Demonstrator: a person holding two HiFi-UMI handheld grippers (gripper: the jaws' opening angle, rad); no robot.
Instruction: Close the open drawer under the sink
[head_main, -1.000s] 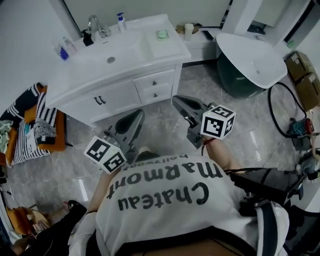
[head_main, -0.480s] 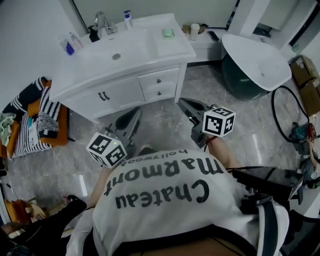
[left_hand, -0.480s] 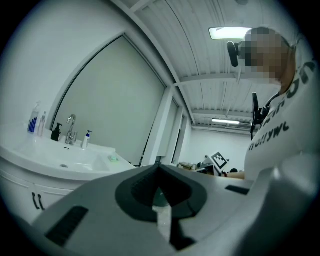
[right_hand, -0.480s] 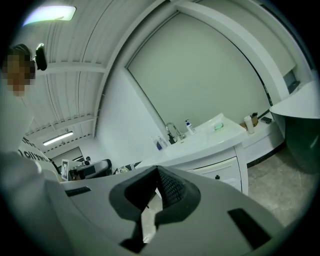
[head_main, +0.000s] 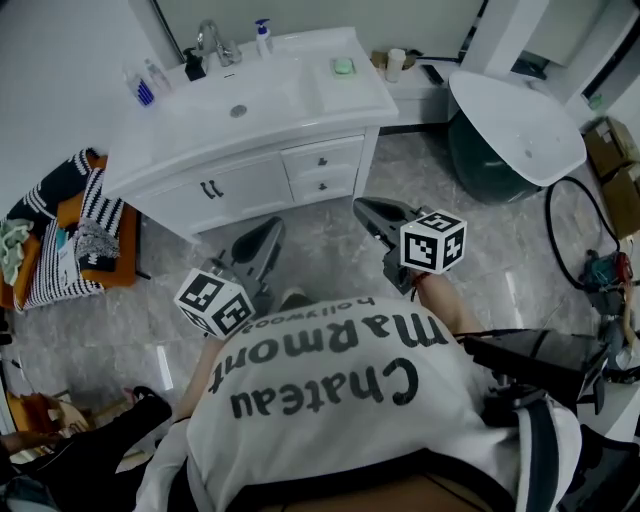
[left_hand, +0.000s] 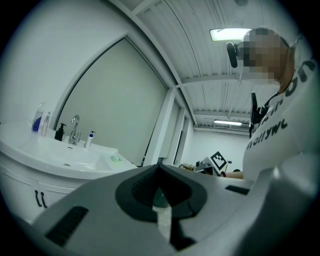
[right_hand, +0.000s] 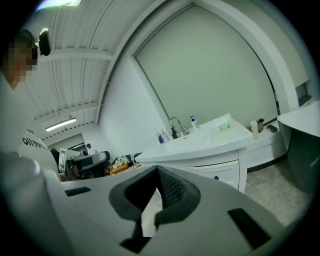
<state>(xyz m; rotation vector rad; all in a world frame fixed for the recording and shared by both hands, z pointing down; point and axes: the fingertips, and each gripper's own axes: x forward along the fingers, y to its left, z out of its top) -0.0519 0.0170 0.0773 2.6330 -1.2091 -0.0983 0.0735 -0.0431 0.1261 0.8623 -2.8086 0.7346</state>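
**A:** Two drawers, stacked at the right end of the vanity front, below the sink: upper drawer, lower drawer. Which one stands out?

**B:** Cannot tell from the head view. Both fronts look near flush, so check from the side before pushing.

**A:** Tools?

**B:** Left gripper: jaws together, nothing between them. Right gripper: the same, pressed together and empty. Both hang over the floor, apart from the vanity and pointing toward it. The right one is nearer the drawers.

**A:** Method note?

**B:** My judgement: keep the jaws together and use the right tip as a blunt pusher. Meet the panel at its middle, beside the knob. Push square to the front so the drawer does not rack, and stop once it sits flush with its neighbour. Risk: the tip skating off the glossy panel.
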